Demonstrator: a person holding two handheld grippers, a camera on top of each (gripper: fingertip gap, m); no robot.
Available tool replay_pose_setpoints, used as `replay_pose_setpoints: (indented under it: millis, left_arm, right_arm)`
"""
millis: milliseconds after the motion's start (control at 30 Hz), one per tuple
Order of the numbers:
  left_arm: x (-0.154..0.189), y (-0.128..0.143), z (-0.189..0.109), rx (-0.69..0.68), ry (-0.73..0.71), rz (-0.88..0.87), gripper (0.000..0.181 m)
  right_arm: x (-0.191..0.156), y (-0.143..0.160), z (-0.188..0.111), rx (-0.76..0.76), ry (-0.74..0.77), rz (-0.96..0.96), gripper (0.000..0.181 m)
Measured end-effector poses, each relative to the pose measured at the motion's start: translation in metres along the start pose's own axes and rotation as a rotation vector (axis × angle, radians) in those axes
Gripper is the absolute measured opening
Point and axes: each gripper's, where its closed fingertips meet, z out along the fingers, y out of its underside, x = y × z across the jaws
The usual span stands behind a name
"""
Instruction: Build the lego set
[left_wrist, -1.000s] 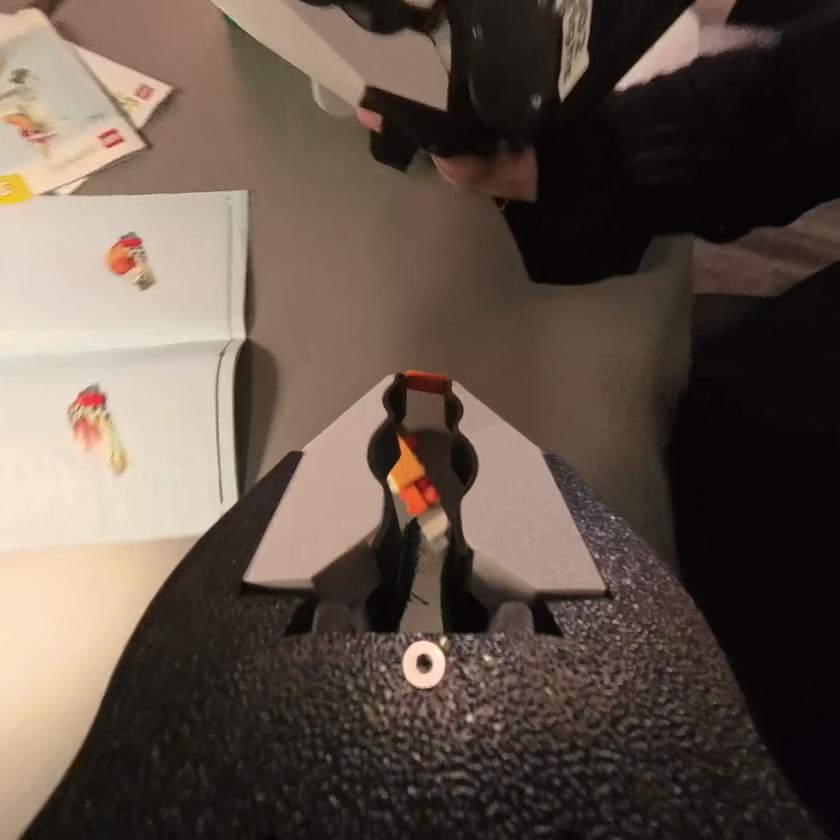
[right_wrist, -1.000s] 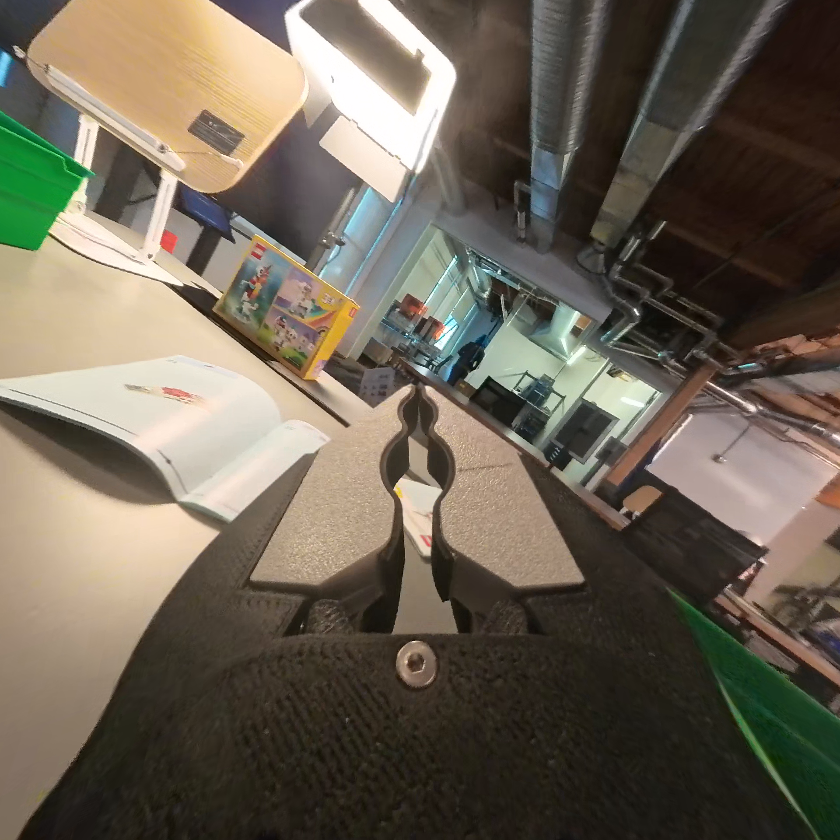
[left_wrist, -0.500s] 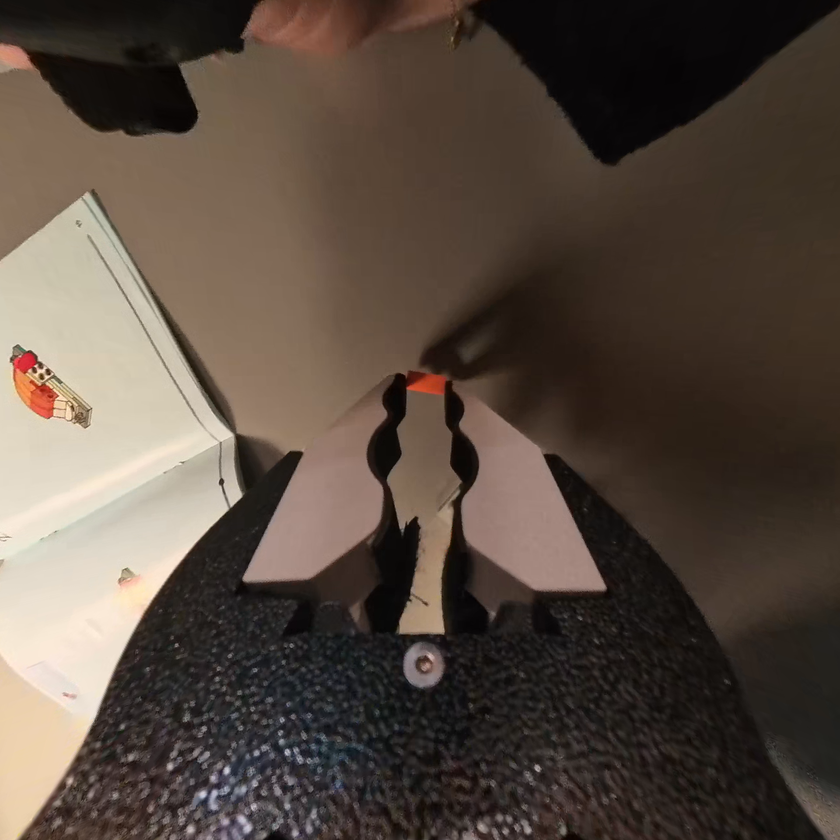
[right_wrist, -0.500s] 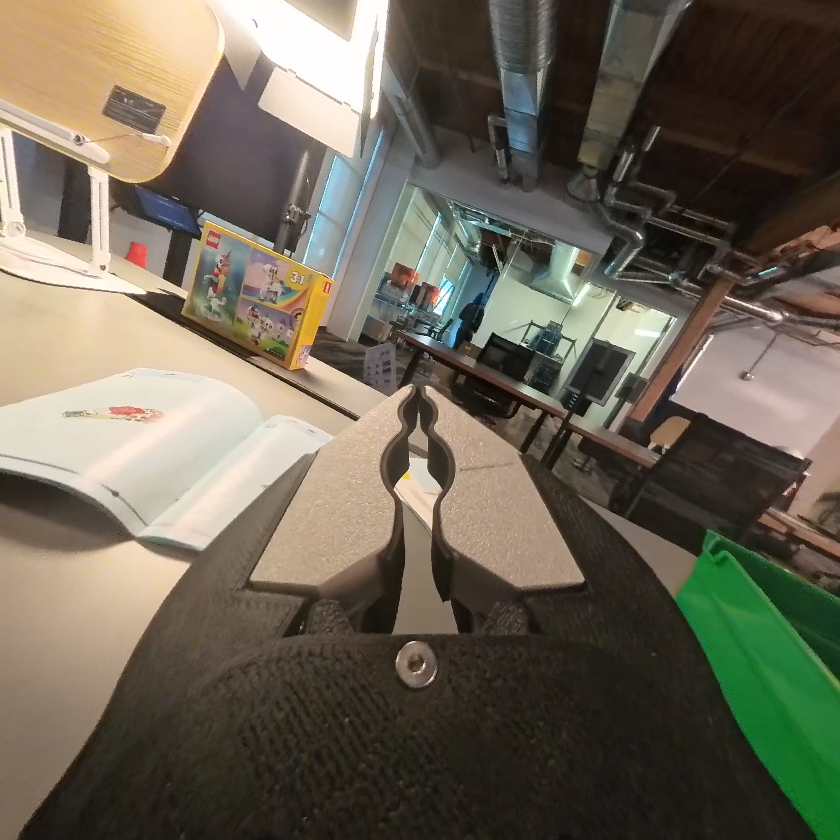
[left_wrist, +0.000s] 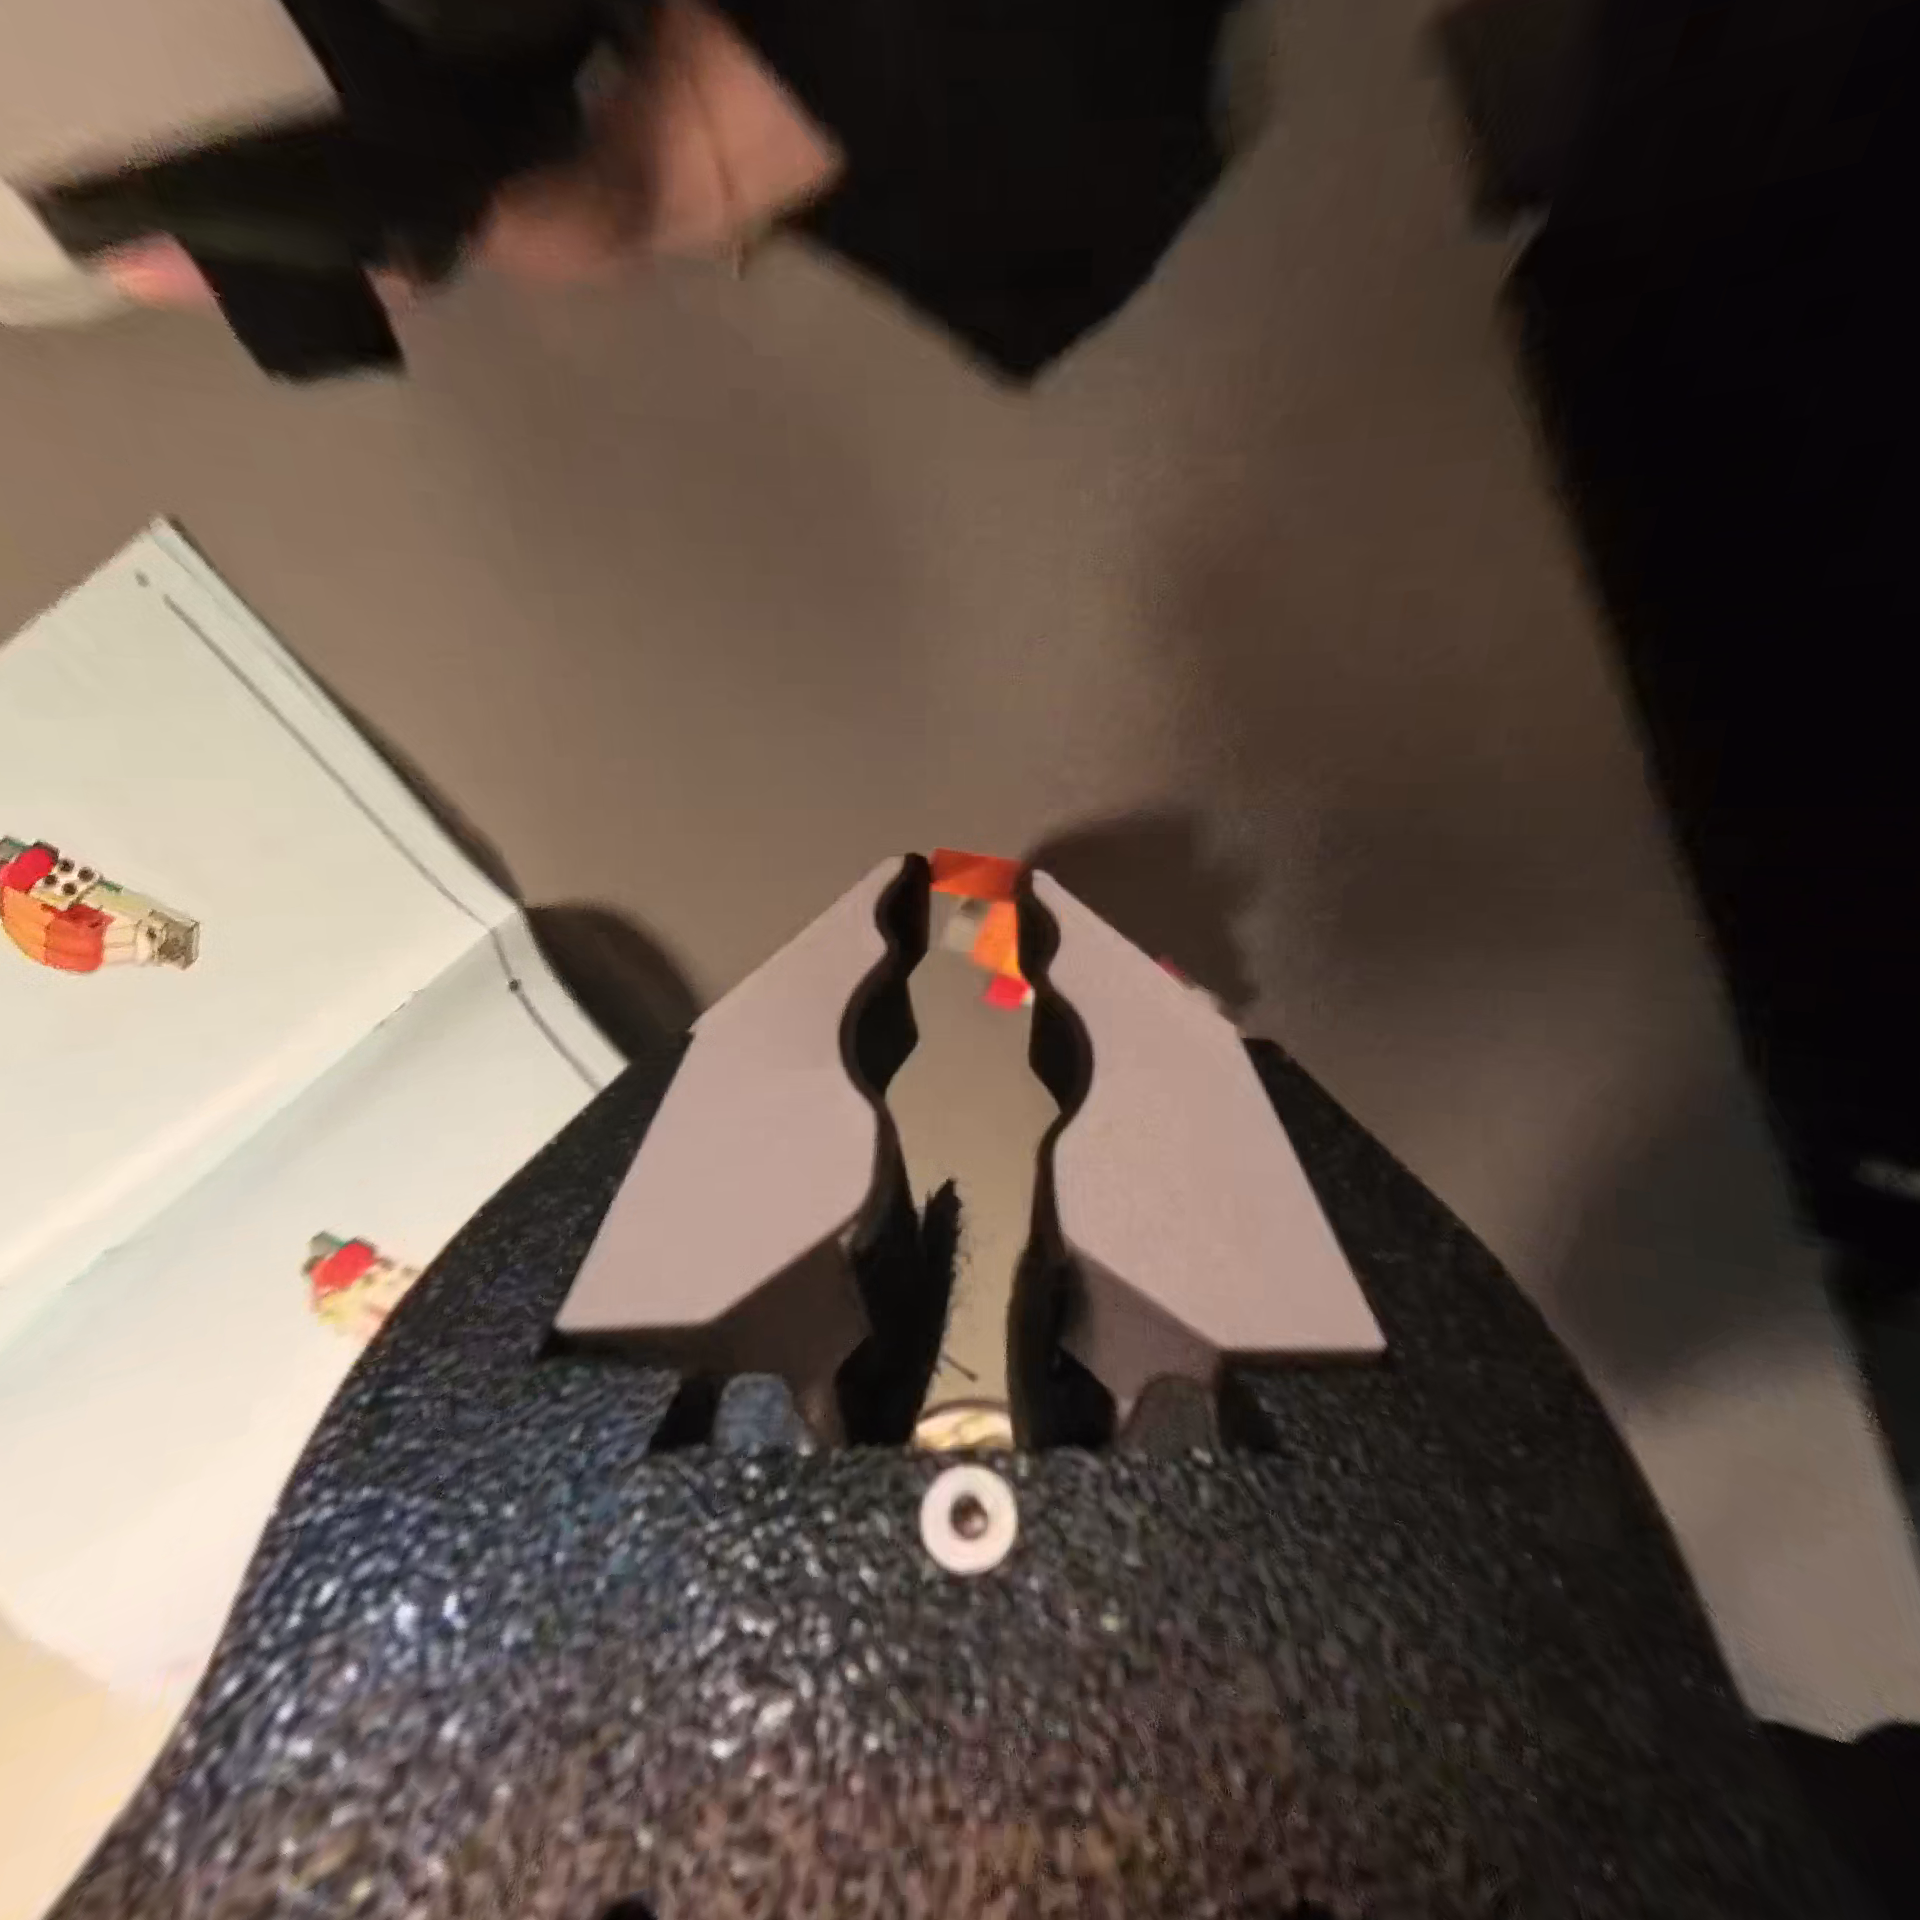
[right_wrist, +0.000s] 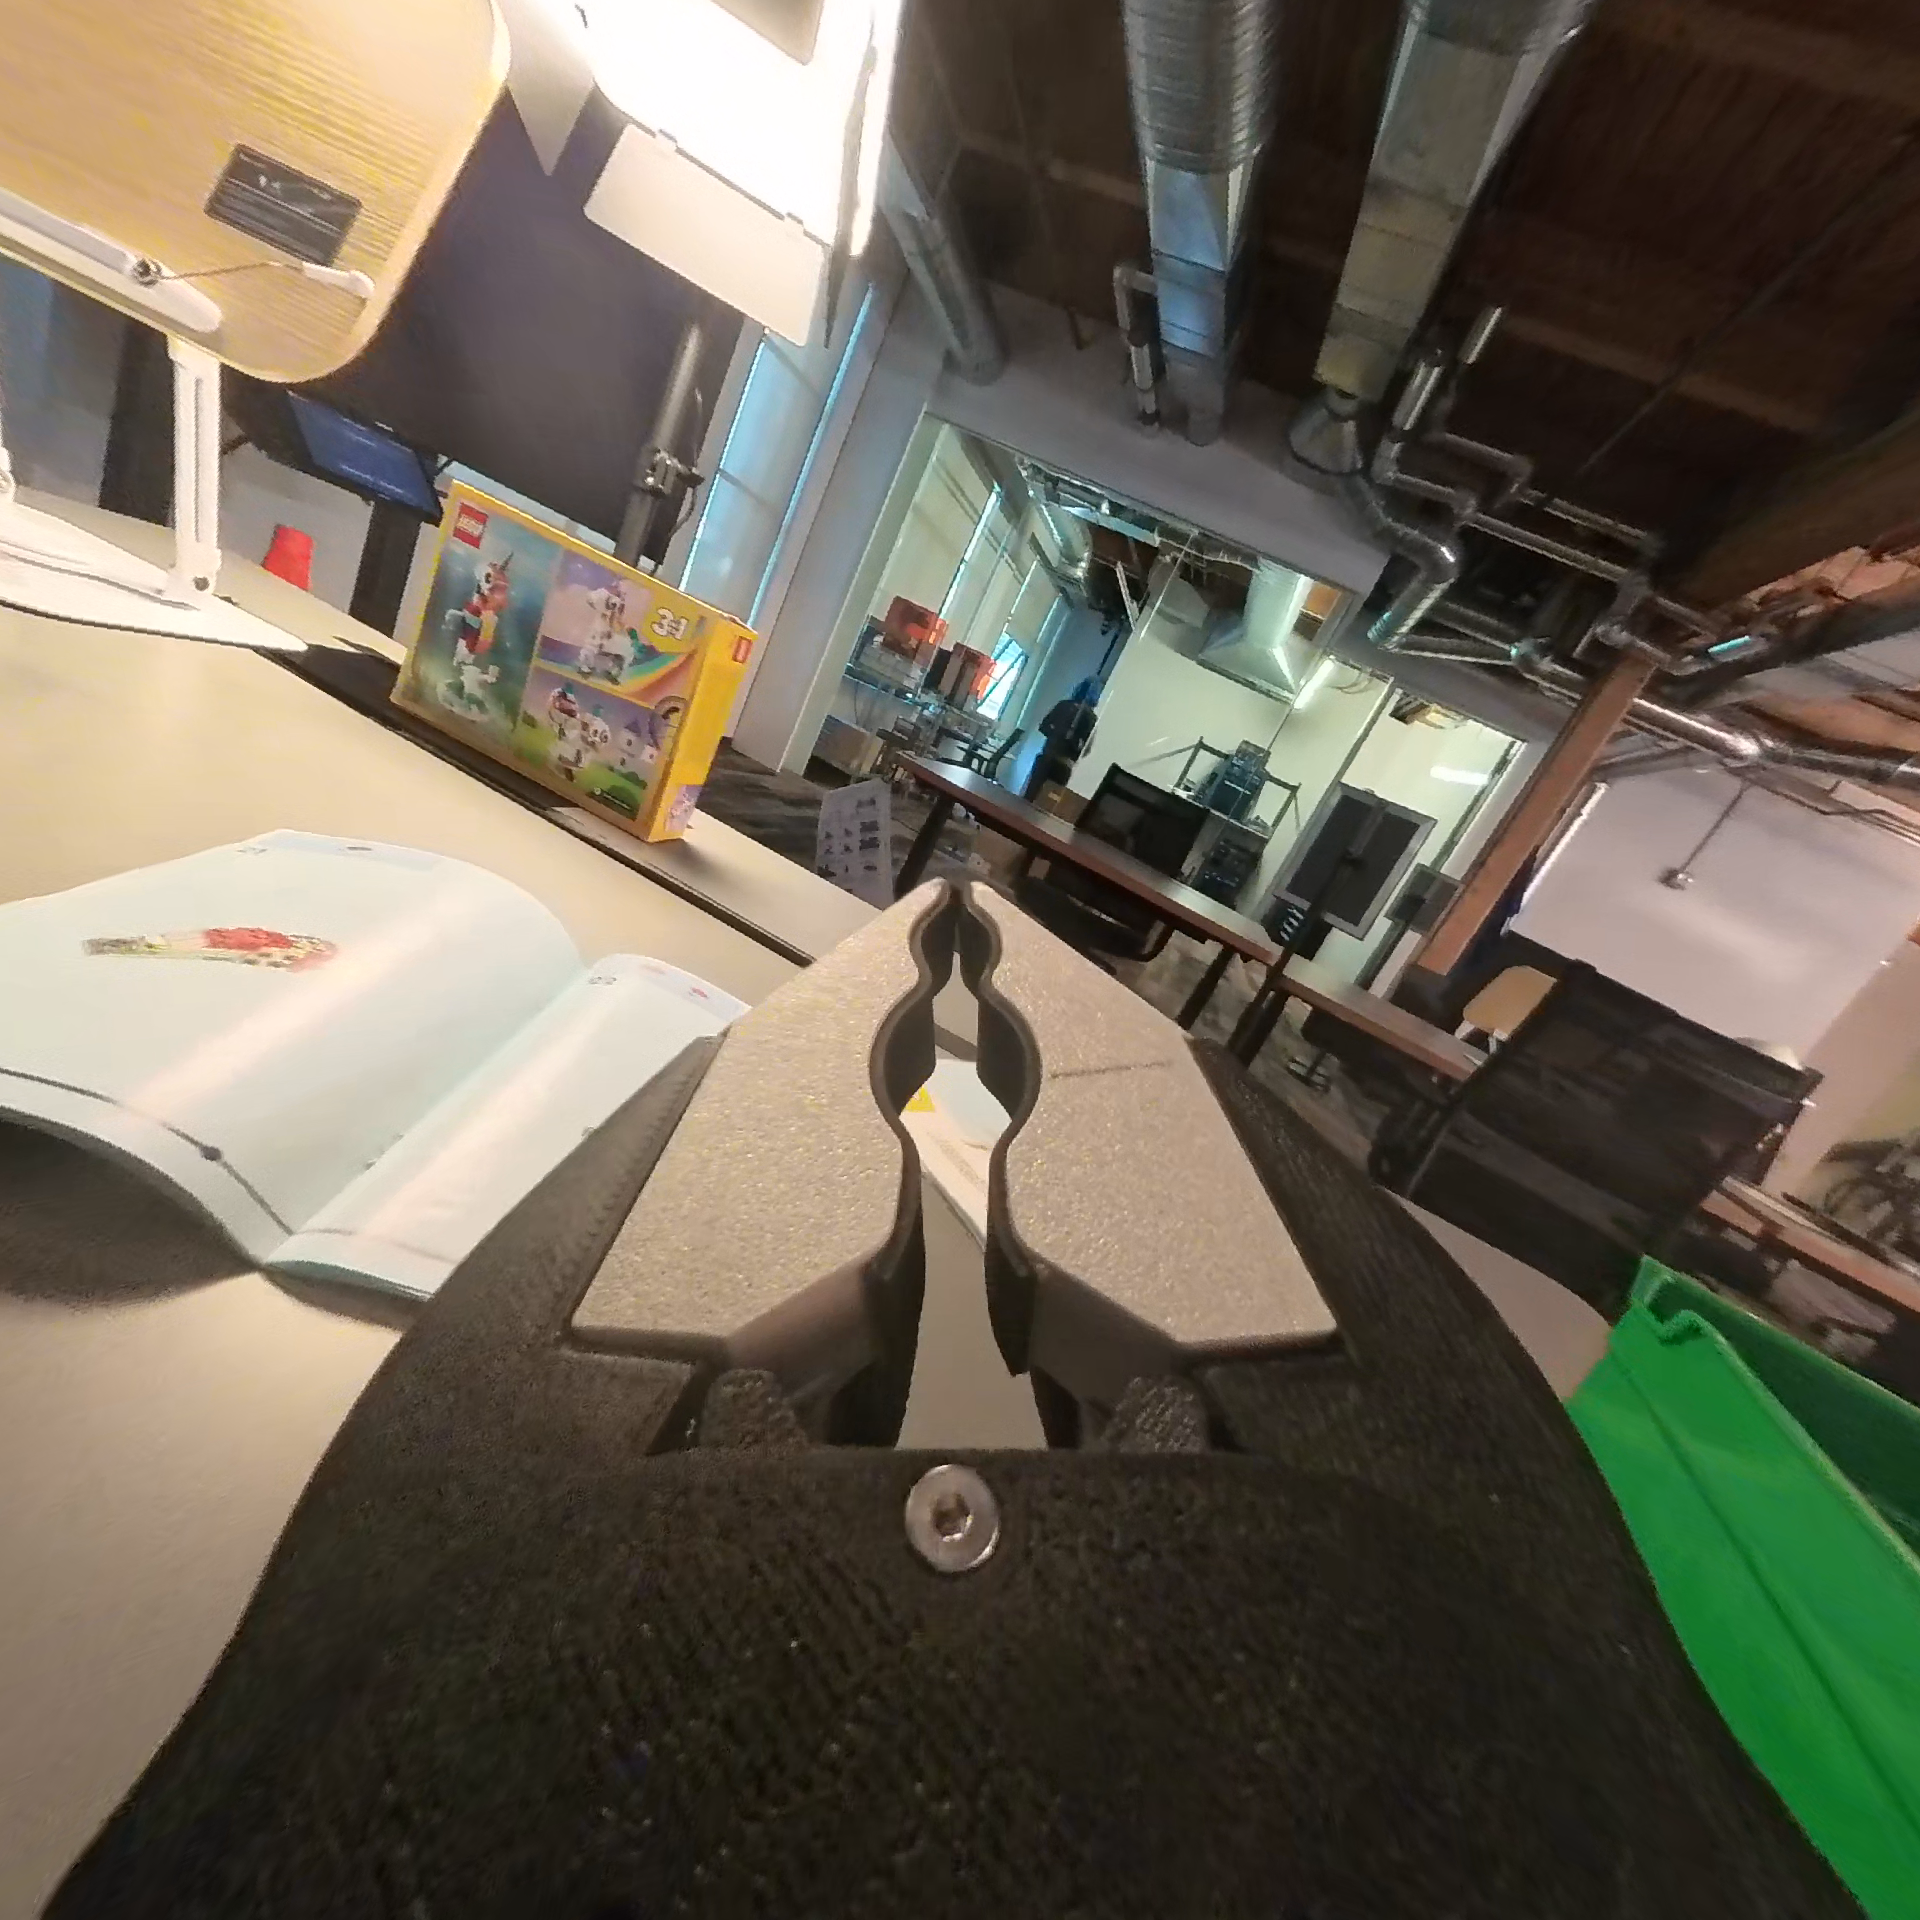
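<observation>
Orange brick (left_wrist: 971, 871) lies crosswise, pinched at left gripper (left_wrist: 971, 883) tips.

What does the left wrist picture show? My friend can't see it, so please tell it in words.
The left tongs pinch a small orange brick at their tips, above a grey table where a small orange-and-red model shows between them. An open instruction booklet lies to the left, and a blurred hand moves at the top.
</observation>
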Motion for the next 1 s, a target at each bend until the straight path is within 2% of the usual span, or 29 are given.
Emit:
replay_pose_setpoints:
  millis: [33,100,167,300,333,367,433,533,600,800,1000]
  left_arm:
    - [0.008,-0.011,-0.01,0.093,0.028,-0.028,0.014]
    - [0.022,-0.029,-0.03,0.255,0.067,-0.066,0.014]
    - [0.031,-0.034,-0.043,0.342,0.078,-0.095,0.014]
    - [0.04,-0.026,-0.046,0.347,0.064,-0.16,0.014]
    - [0.042,-0.022,-0.044,0.325,0.05,-0.173,0.014]
    - [0.044,-0.019,-0.042,0.301,0.037,-0.181,0.014]
    - [0.051,-0.015,-0.039,0.274,0.012,-0.186,0.014]
    - [0.063,-0.01,-0.033,0.22,-0.02,-0.186,0.014]
    - [0.071,-0.007,-0.029,0.186,-0.034,-0.182,0.014]
    - [0.081,-0.007,-0.022,0.181,-0.034,-0.181,0.014]
    - [0.08,-0.001,-0.019,0.194,-0.057,-0.184,0.014]
  right_arm:
    - [-0.002,-0.001,0.0,0.003,-0.009,-0.001,0.0]
    - [-0.009,-0.004,-0.001,0.015,-0.037,0.005,0.0]
    - [-0.017,-0.007,-0.003,0.032,-0.075,0.003,0.0]
    - [-0.053,-0.023,-0.006,0.108,-0.242,-0.016,0.0]
    - [-0.072,-0.03,-0.011,0.147,-0.348,-0.013,0.001]
    - [-0.097,-0.037,-0.021,0.187,-0.508,0.008,0.009]
    - [-0.146,-0.05,-0.057,0.24,-0.898,0.042,0.027]
    - [-0.179,-0.049,-0.097,0.109,-1.325,0.119,0.037]
    - [-0.193,-0.038,-0.111,-0.031,-1.493,0.114,0.043]
    - [-0.215,-0.016,-0.118,-0.198,-1.603,-0.009,0.048]
    - [-0.21,-0.001,-0.129,-0.286,-1.624,-0.073,0.033]
